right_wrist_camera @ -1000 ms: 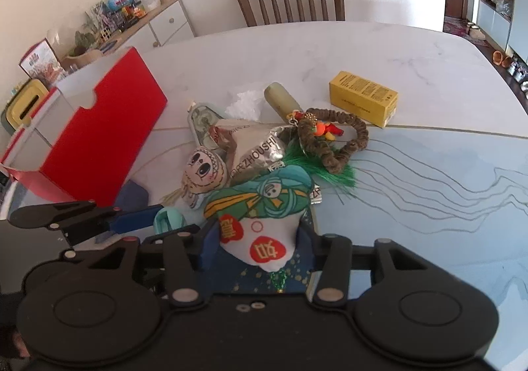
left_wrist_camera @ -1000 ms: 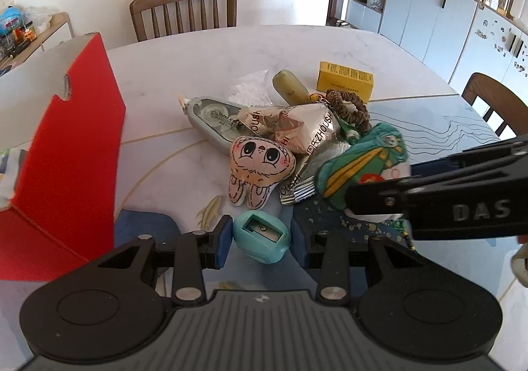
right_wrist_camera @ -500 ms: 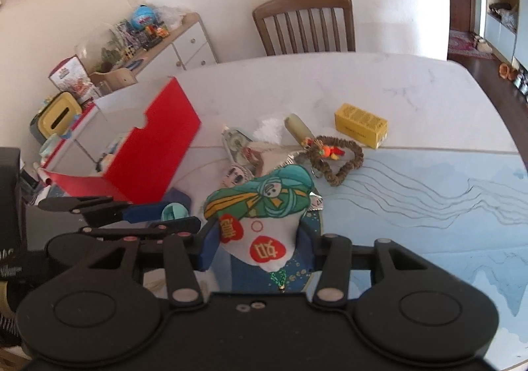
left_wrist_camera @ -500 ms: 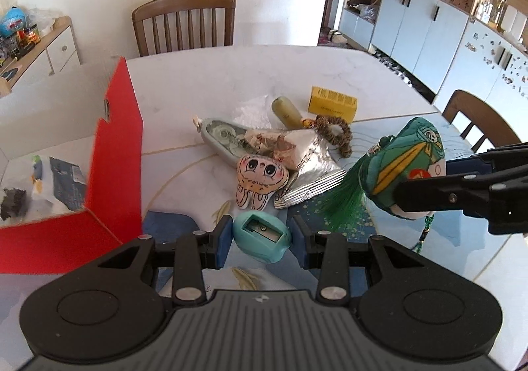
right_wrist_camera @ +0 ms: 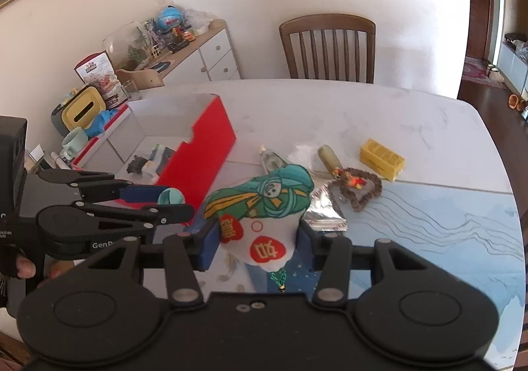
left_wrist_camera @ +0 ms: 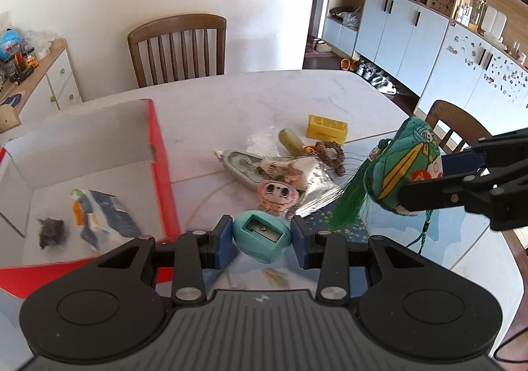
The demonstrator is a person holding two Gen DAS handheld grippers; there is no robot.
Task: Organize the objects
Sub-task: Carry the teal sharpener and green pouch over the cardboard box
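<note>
My left gripper [left_wrist_camera: 262, 240] is shut on a teal pencil sharpener [left_wrist_camera: 262, 239] and holds it above the table, next to the red box [left_wrist_camera: 158, 173]. My right gripper [right_wrist_camera: 257, 239] is shut on a green cloth sachet [right_wrist_camera: 260, 202] with a green tassel [left_wrist_camera: 349, 202], held in the air to the right. The sachet also shows in the left wrist view [left_wrist_camera: 406, 166]. The sharpener shows in the right wrist view [right_wrist_camera: 171, 197]. The open red box [right_wrist_camera: 204, 146] holds a dark packet [left_wrist_camera: 105, 216] and a small black item [left_wrist_camera: 51, 231].
On the marble table [left_wrist_camera: 231, 100] lies a pile: a bunny charm [left_wrist_camera: 277, 194], a silver snack packet [left_wrist_camera: 297, 170], a tape dispenser [left_wrist_camera: 241, 163], a bead bracelet [left_wrist_camera: 330, 153], a tube [left_wrist_camera: 290, 140] and a yellow box [left_wrist_camera: 326, 128]. Chairs stand behind [left_wrist_camera: 178, 44] and right [left_wrist_camera: 458, 123].
Both grippers have risen with their objects. The pile looks farther below, and the inside of the red box has come into view.
</note>
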